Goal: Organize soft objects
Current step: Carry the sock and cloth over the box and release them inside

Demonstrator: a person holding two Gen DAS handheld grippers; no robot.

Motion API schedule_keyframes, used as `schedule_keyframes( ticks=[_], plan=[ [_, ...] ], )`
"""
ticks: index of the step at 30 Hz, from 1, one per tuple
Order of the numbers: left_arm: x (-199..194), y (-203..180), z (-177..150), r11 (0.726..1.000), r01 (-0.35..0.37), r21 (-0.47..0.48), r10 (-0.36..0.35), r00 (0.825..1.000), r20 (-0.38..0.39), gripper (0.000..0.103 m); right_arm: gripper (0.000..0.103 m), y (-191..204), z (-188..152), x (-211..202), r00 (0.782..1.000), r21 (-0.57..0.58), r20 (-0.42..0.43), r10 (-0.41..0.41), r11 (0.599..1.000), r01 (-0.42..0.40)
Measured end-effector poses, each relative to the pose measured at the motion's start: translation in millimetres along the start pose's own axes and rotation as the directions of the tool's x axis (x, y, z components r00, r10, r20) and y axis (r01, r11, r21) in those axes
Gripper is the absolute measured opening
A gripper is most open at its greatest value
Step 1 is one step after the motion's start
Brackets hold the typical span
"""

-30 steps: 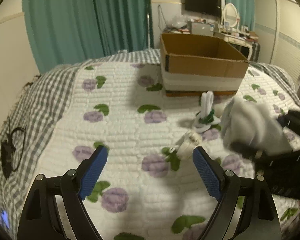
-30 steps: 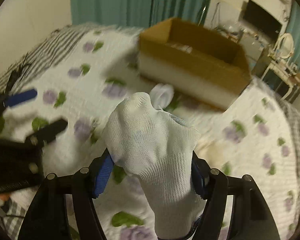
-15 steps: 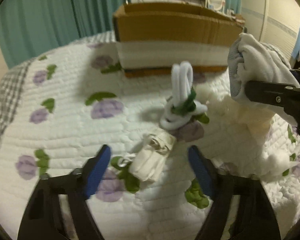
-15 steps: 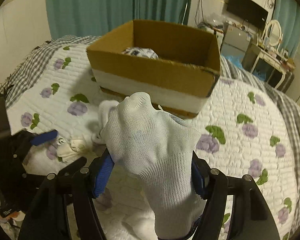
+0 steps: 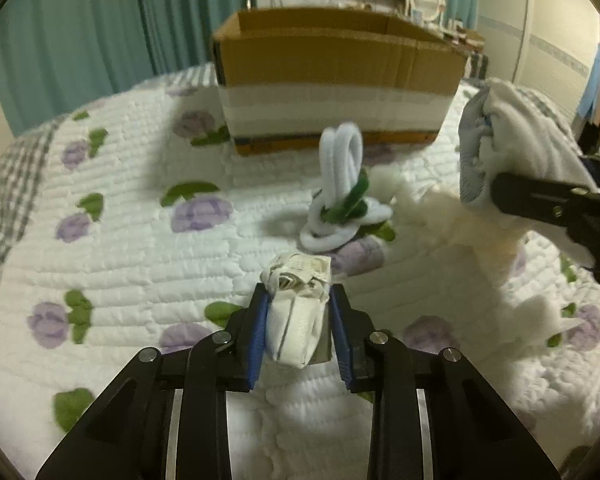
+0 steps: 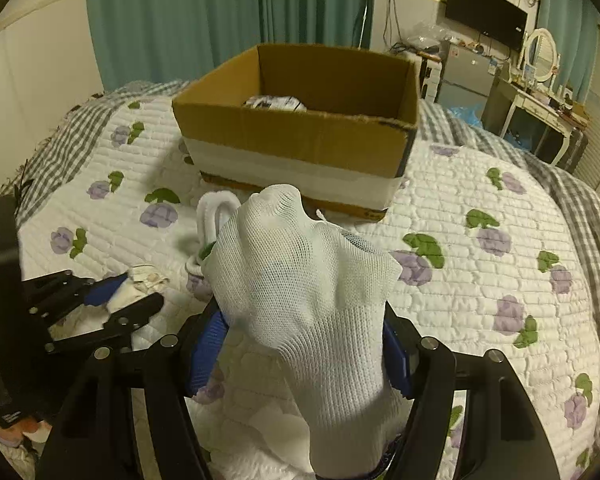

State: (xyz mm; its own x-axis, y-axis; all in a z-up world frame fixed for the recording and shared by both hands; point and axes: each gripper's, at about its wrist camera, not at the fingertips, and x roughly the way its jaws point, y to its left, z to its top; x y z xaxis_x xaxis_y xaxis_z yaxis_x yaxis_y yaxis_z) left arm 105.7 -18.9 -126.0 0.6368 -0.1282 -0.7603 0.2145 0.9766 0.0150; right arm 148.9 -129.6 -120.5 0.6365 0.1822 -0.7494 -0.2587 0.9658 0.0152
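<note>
My left gripper [image 5: 299, 300] is shut on a small folded white cloth bundle [image 5: 298, 312] lying on the quilt; both show in the right wrist view, gripper [image 6: 116, 296] and bundle [image 6: 144, 274]. My right gripper [image 6: 300, 336] is shut on a white knit glove [image 6: 304, 304] and holds it above the bed; the glove also shows at the right of the left wrist view [image 5: 516, 136]. A white and green looped cord [image 5: 342, 200] lies between the bundle and an open cardboard box [image 5: 336, 76]. The box [image 6: 300, 132] holds a patterned item [image 6: 274, 102].
The bed has a white quilt with purple flowers [image 5: 140, 240] and a grey checked edge [image 6: 580, 208]. White fluffy stuffing [image 5: 480, 240] lies on the quilt at the right. Teal curtains [image 6: 220, 12] hang behind; a dresser with mirror [image 6: 540, 64] stands far right.
My left gripper moved forward and shut on the cloth bundle; it was open before. My right gripper carried the glove closer to the box, still shut on it.
</note>
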Motion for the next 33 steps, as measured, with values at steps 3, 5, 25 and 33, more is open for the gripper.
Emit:
schedule_keyframes(
  ticks=[3, 5, 25, 33],
  plan=[
    [-28, -2, 5, 1.0, 0.007, 0.002, -0.007, 0.999, 0.052, 0.029, 0.068, 1, 4, -16, 0.999, 0.0, 0.037, -0.005, 1.0, 0.005],
    [-48, -3, 13, 1.0, 0.014, 0.006, -0.014, 0.996, 0.094, 0.029, 0.068, 2, 11, -31, 0.997, -0.002, 0.075, -0.007, 1.0, 0.007],
    [-61, 4, 190, 0.998, -0.022, 0.054, 0.004, 0.948, 0.318, 0.029, 0.068, -30, 183, -49, 0.965, -0.031, 0.248, -0.091, 0.994, 0.101],
    [22, -5, 213, 0.996, -0.035, 0.084, 0.014, 0.969, 0.247, 0.029, 0.068, -58, 215, 42, 0.987, 0.061, 0.156, -0.028, 0.998, 0.019]
  ],
)
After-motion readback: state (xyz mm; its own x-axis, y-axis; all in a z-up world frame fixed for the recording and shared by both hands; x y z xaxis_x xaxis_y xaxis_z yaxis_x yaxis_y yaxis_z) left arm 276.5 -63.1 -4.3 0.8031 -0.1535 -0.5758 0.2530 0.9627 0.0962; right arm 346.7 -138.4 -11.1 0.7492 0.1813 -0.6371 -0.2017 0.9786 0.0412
